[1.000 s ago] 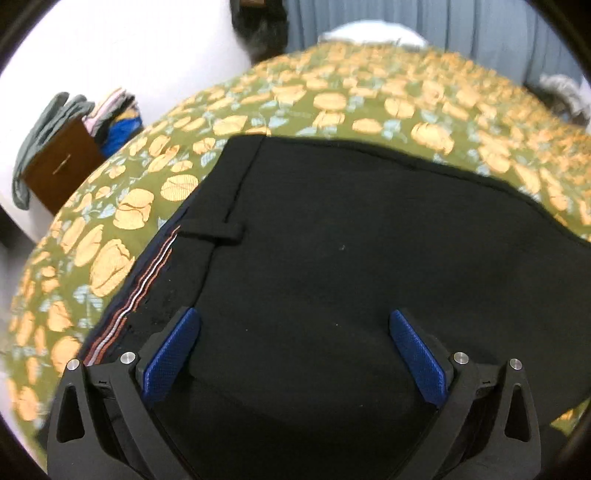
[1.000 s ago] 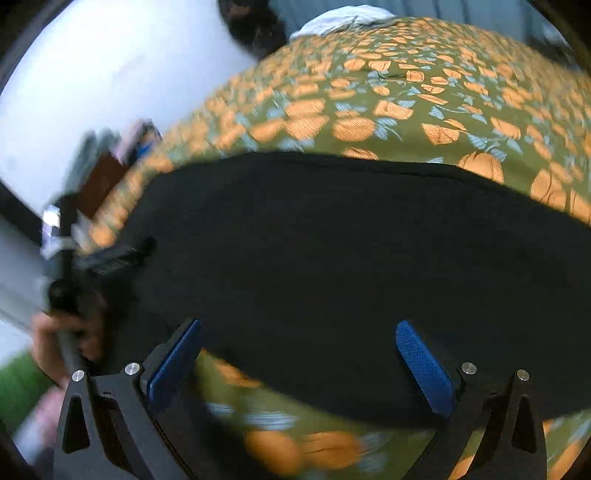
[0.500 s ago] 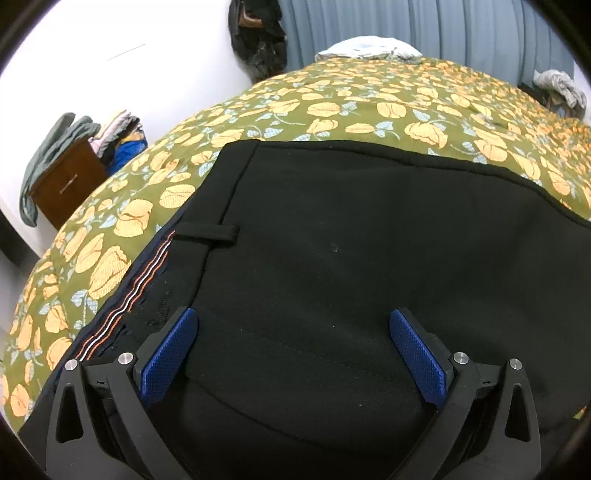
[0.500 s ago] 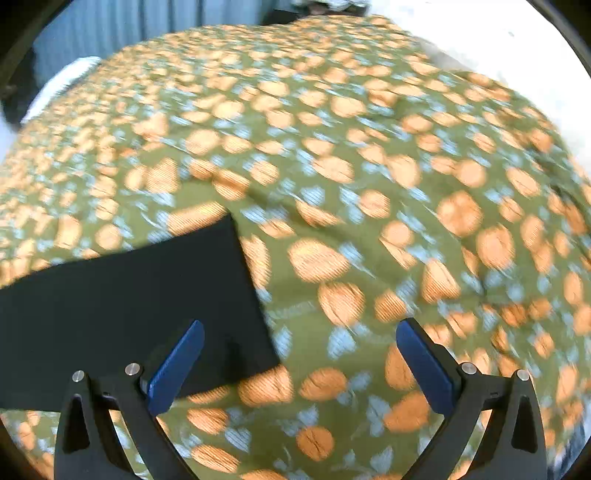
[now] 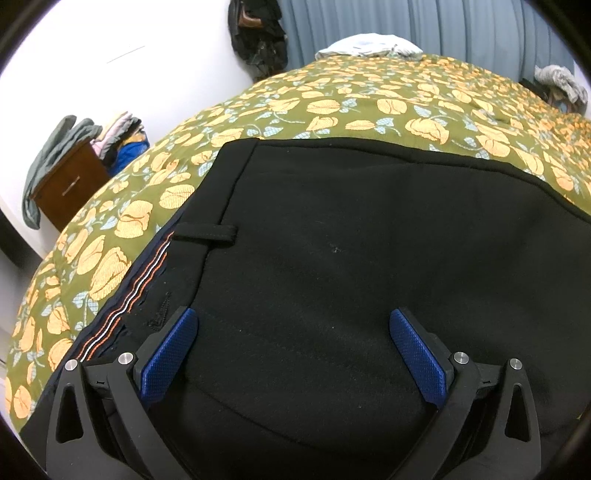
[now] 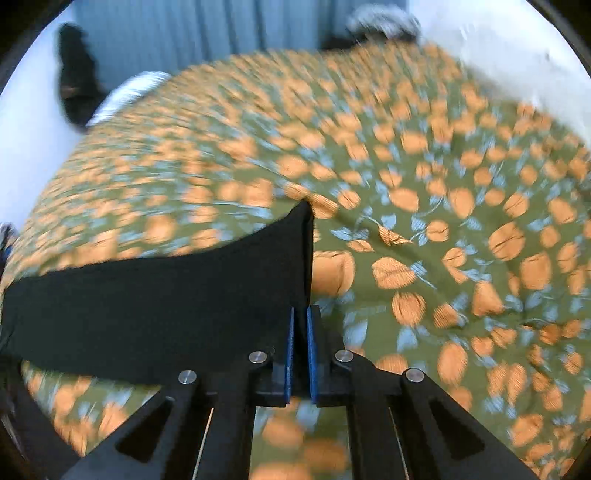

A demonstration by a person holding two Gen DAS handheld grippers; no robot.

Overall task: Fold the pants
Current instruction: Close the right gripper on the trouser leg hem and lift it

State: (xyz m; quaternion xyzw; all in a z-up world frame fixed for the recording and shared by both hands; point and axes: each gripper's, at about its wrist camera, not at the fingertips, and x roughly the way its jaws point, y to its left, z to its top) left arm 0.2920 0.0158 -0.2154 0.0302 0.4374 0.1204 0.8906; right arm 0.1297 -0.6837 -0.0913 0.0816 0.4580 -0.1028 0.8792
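Black pants lie flat on a green bedspread with orange flowers. In the left wrist view the waistband with a belt loop and striped inner lining is at the left. My left gripper is open and hovers over the seat of the pants. In the right wrist view my right gripper is shut on the hem end of the pants leg, which stretches away to the left. The right wrist view is blurred by motion.
A brown nightstand with piled clothes stands left of the bed. Dark bags hang on the wall by a blue curtain. A pale pillow and crumpled clothes lie at the far edge.
My right gripper swung right along the pants to the leg end and closed on the hem. My left gripper stayed open over the waist area.
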